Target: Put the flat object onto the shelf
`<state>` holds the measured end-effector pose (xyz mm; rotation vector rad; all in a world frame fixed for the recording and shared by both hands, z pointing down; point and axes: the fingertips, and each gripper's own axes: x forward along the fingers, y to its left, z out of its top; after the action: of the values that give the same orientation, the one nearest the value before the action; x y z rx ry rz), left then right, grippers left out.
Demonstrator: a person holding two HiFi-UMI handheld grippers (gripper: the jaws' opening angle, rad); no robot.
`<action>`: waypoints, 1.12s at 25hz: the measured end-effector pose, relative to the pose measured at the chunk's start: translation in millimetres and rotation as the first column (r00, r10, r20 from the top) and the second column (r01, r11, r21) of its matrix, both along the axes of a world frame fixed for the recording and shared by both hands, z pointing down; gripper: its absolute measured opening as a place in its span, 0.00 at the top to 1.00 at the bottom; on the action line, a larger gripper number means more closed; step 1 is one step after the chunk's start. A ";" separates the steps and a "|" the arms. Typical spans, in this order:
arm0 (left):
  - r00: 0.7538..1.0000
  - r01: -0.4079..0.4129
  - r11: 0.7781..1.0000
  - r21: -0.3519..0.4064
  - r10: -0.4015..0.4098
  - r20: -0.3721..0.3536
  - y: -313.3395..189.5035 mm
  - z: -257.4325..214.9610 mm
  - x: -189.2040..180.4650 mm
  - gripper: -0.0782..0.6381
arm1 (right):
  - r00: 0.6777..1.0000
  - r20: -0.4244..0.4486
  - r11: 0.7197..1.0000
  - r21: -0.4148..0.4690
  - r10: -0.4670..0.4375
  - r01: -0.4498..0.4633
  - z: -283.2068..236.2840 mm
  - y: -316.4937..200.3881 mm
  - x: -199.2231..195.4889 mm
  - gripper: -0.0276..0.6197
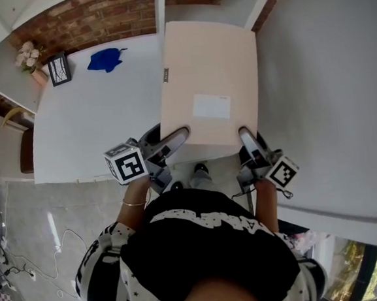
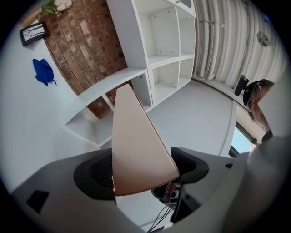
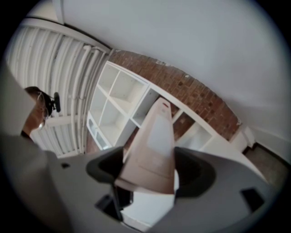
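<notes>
Flat box (image 1: 208, 79) tight in left hand-held gripper (image 2: 142, 168), right hand-held gripper (image 3: 150, 168)

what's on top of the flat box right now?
Only a white label and a small dark tag at its left edge show on the flat box. The left gripper and right gripper clamp its near edge. Whatever lies beneath it is covered.

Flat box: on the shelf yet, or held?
Held, not shelved: the left gripper and right gripper each clamp the near edge of the flat box, with the white shelf ahead.
</notes>
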<state>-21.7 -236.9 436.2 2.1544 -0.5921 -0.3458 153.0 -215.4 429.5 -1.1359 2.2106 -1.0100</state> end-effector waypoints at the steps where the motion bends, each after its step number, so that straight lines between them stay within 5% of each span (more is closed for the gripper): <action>1: 1.000 -0.001 1.000 0.005 0.001 0.000 -0.3 0.4 -0.2 0.34 | 1.000 -0.003 1.000 0.002 0.000 0.000 -0.7 0.0 0.0 0.40; 28: 0.998 0.052 0.999 -0.010 -0.053 -0.020 1.5 1.0 -5.7 0.34 | 1.000 0.014 0.999 -0.019 -0.026 0.026 5.0 -2.1 -3.3 0.40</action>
<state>-27.4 -235.4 437.2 2.1266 -0.6386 -0.3918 149.7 -217.6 434.5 -1.1079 2.2154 -1.0483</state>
